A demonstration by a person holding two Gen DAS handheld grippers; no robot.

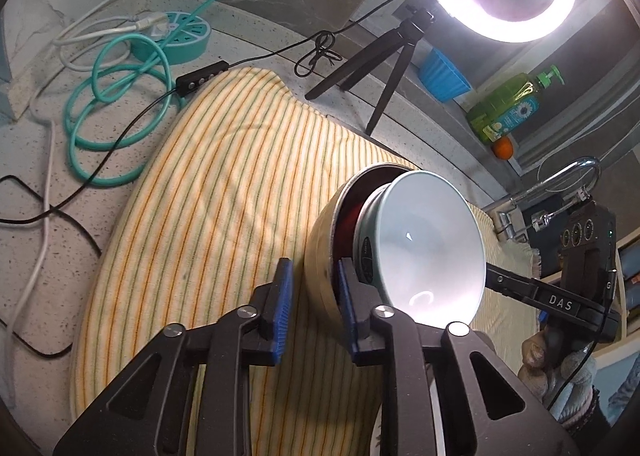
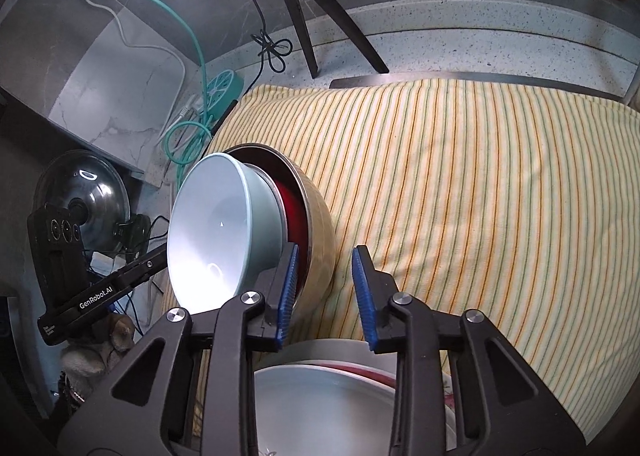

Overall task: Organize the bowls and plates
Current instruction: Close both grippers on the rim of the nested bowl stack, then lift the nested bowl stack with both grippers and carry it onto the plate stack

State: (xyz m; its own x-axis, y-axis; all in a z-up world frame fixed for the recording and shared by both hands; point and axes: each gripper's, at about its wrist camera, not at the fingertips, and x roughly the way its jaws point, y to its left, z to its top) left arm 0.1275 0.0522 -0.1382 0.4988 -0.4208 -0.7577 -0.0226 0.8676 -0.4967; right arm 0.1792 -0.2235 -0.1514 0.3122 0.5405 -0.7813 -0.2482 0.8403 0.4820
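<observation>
Home kitchen — speckled countertop (image 1: 48, 223), sink faucet (image 1: 576, 175), dish soap bottle (image 1: 508, 103), pot lid (image 2: 86, 195)

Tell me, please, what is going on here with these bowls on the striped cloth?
A person with a gripper in each hand is nesting bowls. The left gripper and the right gripper each straddle the rim of the metal bowl from opposite sides, jaws open. Inside it sit a red bowl and a pale blue bowl, the stack tilted on the striped cloth. White plates lie stacked below the right gripper.
</observation>
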